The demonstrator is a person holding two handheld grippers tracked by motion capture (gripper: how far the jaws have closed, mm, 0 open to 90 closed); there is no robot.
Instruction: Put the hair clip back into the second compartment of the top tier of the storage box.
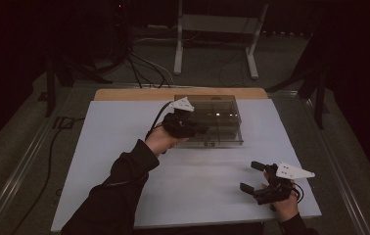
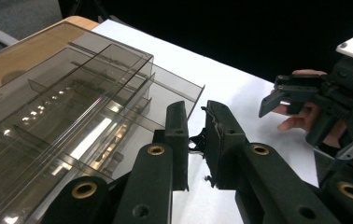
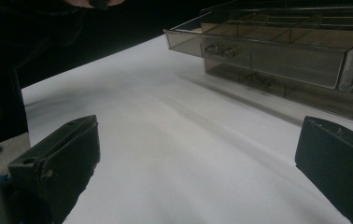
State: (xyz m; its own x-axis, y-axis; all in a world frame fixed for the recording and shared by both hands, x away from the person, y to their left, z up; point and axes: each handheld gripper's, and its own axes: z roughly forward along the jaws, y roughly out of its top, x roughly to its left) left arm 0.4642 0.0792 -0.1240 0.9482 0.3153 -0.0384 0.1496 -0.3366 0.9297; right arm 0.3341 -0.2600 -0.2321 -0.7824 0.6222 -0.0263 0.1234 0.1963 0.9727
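Near desk's [image 1: 124, 147] far edge, one smoky organizer [image 1: 217, 122]; left gripper [image 2: 196, 140] fingers nearly closed, holding nothing visible. Right gripper [image 1: 249, 177] fingers wide apart, empty, near front-right corner.

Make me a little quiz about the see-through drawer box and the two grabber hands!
1. True or false: the right gripper has its jaws wide apart above the white board.
2. Which gripper is at the smoky clear drawer box? A) left B) right
3. Fill in: one drawer of the box sits slid ____.

Key: 1 true. 2 A: the left gripper has its jaws nearly together at the box's front. 3 out.
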